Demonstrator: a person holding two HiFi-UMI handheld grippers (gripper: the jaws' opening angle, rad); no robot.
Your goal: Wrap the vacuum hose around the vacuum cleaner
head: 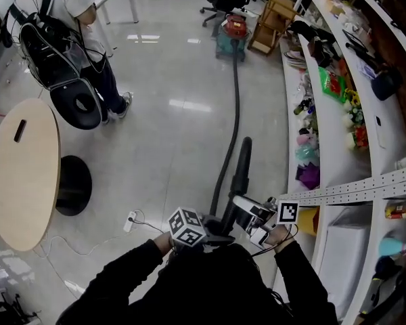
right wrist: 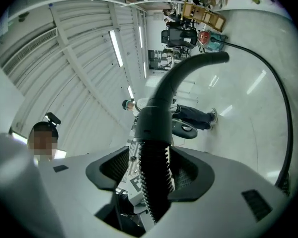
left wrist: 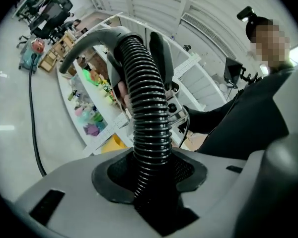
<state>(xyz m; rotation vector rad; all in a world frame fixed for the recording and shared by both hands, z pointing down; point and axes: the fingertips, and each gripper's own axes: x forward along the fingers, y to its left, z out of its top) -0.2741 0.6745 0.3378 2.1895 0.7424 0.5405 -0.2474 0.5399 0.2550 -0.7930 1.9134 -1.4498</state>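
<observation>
Shiny floor is filling a big room. Long white shelves on the right are holding toys and bottles. A round tabletop is standing on the left, near a person. The vacuum cleaner is sitting far off. Its vacuum hose is running over the floor to both tools. The left tool is squeezing the hose. The right tool is sitting loosely around it.
</observation>
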